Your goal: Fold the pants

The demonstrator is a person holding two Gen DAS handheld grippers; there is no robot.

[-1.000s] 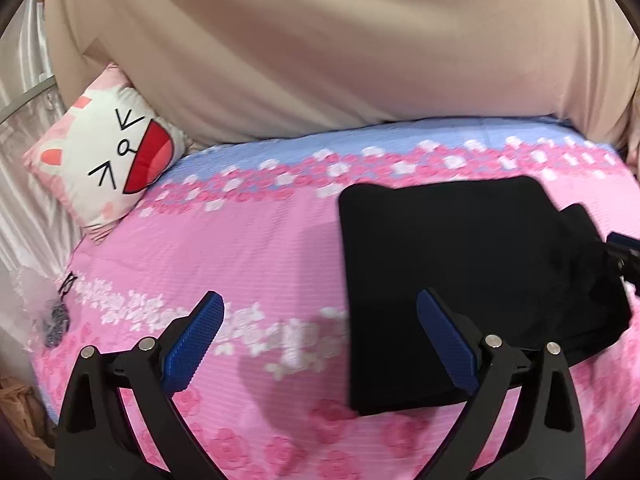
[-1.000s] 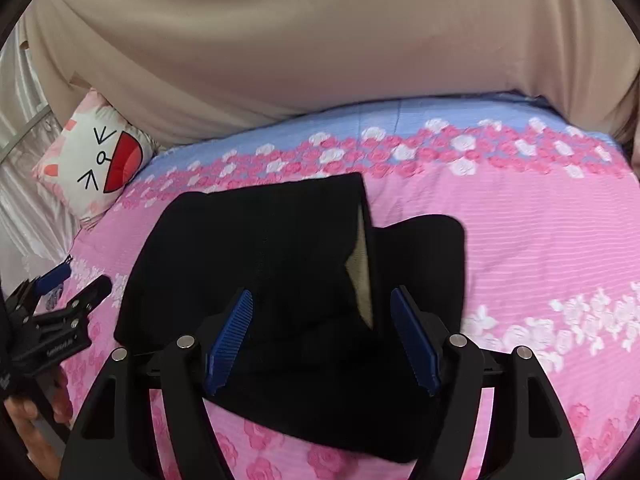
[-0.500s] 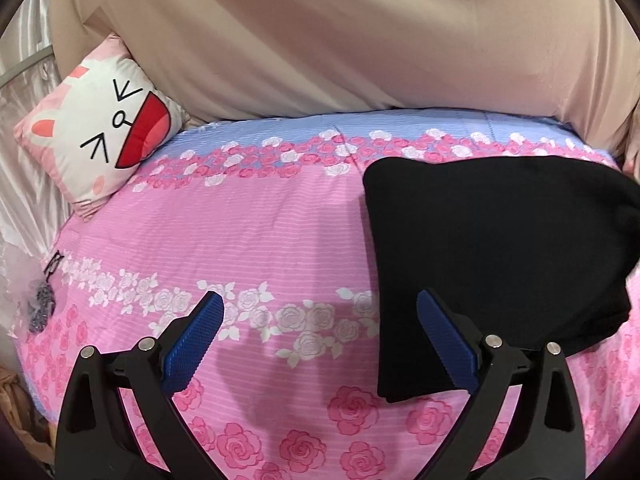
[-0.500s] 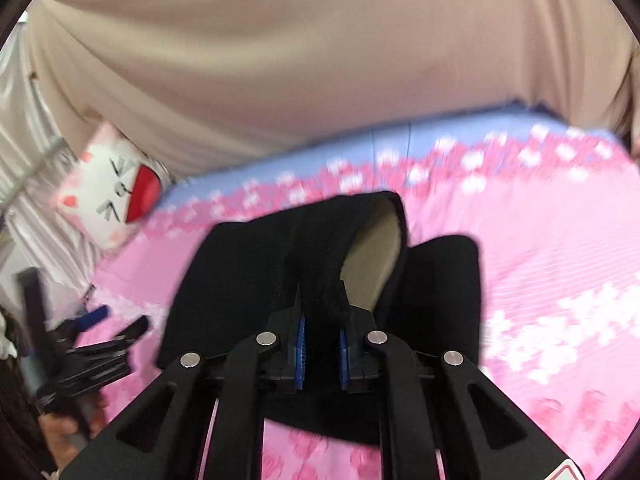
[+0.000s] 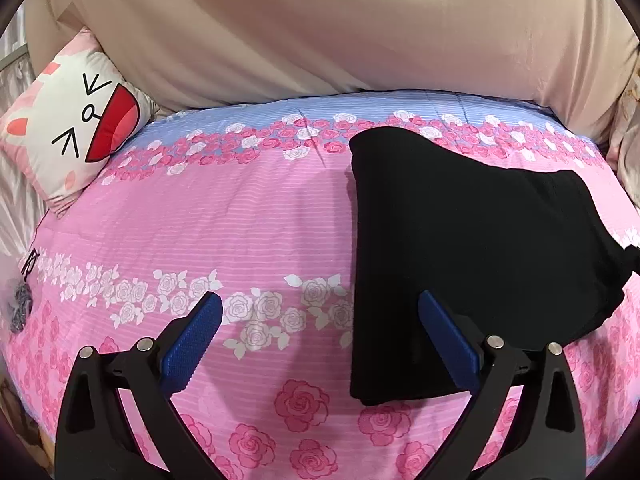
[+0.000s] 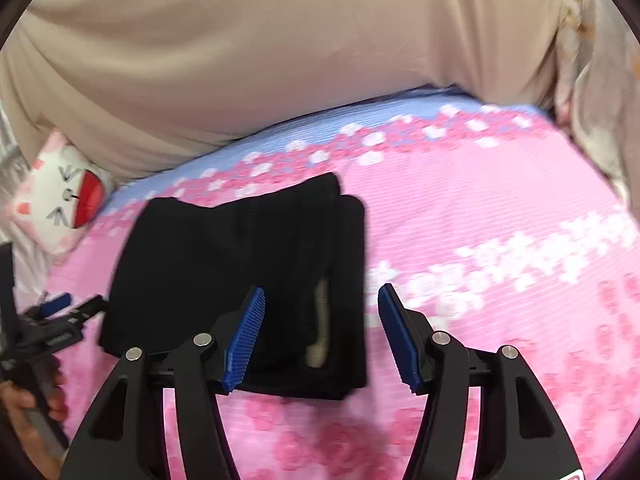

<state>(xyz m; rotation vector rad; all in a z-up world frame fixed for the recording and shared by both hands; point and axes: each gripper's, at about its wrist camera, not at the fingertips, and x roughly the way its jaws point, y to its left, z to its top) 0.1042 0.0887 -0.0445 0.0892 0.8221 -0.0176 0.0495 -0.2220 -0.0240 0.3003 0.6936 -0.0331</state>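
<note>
Pants (image 6: 240, 280) lie folded on the bedspread (image 6: 500, 208), just ahead of the right gripper (image 6: 320, 332); its jaws are opening, pads clear of the cloth, apparently releasing a finished fold. Left gripper (image 5: 320, 340) hovers spread and empty, pants to its right. No legible writing; pillow (image 5: 76, 120) bears only a cartoon face.

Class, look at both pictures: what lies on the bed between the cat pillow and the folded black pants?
Only bare flowered bedsheet lies between the cat pillow and the black pants; nothing rests on that stretch. The left wrist view shows it best.
</note>
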